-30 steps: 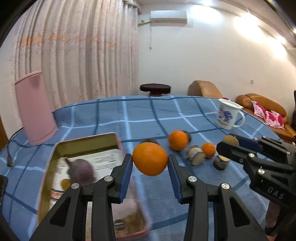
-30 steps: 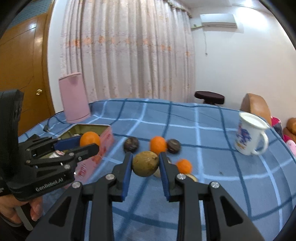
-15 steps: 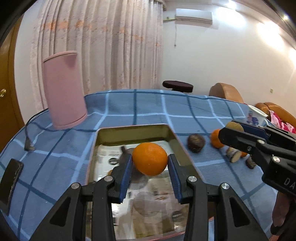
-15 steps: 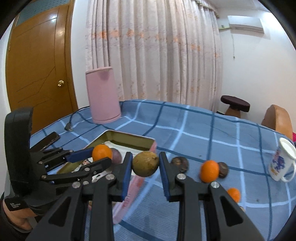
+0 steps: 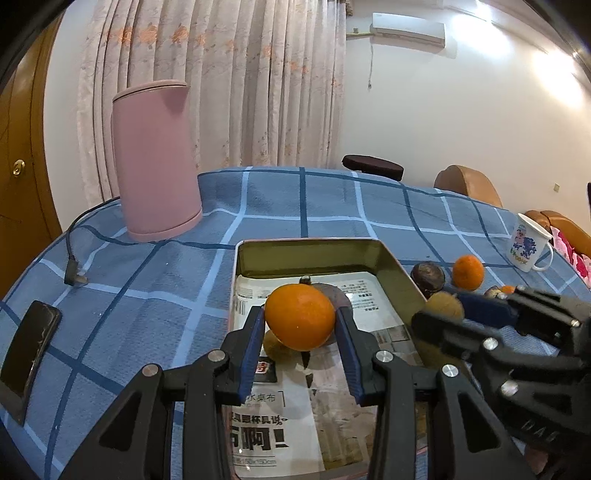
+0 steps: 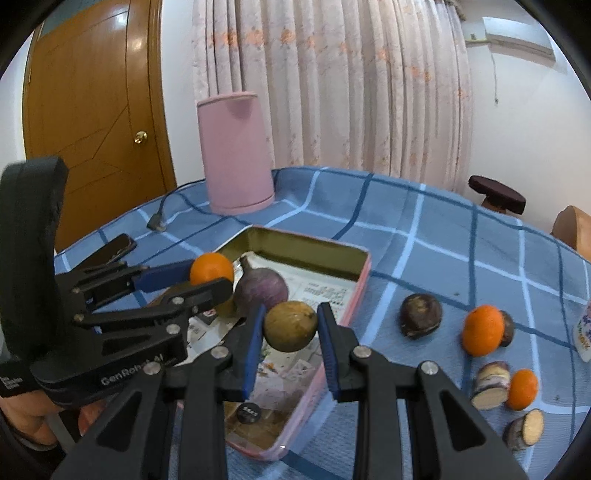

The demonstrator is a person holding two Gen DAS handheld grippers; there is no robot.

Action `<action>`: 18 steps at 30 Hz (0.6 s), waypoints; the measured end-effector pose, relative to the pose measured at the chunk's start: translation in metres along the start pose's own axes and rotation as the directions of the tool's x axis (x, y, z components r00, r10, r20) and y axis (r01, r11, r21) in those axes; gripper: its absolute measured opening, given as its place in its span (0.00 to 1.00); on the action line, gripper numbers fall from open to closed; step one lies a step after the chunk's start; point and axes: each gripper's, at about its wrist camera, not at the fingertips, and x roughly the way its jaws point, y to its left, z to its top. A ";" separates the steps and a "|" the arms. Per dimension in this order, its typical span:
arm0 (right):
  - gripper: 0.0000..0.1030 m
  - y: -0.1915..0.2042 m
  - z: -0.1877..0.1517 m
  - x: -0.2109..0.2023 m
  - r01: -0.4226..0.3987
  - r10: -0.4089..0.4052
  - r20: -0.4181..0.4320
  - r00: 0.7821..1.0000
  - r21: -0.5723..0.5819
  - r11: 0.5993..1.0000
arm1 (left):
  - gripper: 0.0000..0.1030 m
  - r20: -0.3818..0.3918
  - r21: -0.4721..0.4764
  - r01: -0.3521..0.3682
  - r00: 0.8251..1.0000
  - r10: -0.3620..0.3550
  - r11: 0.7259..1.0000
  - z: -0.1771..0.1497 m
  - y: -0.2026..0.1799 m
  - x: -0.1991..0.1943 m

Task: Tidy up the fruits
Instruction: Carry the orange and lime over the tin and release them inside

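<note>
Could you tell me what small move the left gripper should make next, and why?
Probably lower a little, then open. The left gripper holds the orange above the paper-lined tin tray, apparently clear of its floor, with a purple fruit lying just beyond it.

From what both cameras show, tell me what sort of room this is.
Most likely a home living or dining room: a table under a blue checked cloth, floor-length floral curtains, a wall air conditioner, a wooden door, and a sofa at the far right.
</note>
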 end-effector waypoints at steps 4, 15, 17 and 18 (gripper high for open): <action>0.31 0.003 -0.005 0.009 -0.010 0.010 -0.026 1.000 -0.006 1.000 | 0.40 -0.007 0.006 0.001 1.000 -0.001 1.000 -0.001 0.001 -0.001; 0.43 0.004 -0.006 0.014 -0.036 0.036 -0.058 0.998 -0.004 0.999 | 0.40 -0.037 0.025 -0.022 0.999 0.023 0.999 -0.007 0.001 -0.004; 0.49 0.004 -0.006 0.011 -0.041 0.040 -0.040 0.998 -0.004 0.999 | 0.41 -0.045 0.020 -0.034 0.998 0.034 0.999 -0.008 0.001 -0.004; 0.53 0.004 -0.007 0.007 -0.035 0.034 -0.031 0.999 -0.009 0.999 | 0.41 -0.048 0.016 -0.032 0.998 0.033 0.999 -0.009 0.001 -0.004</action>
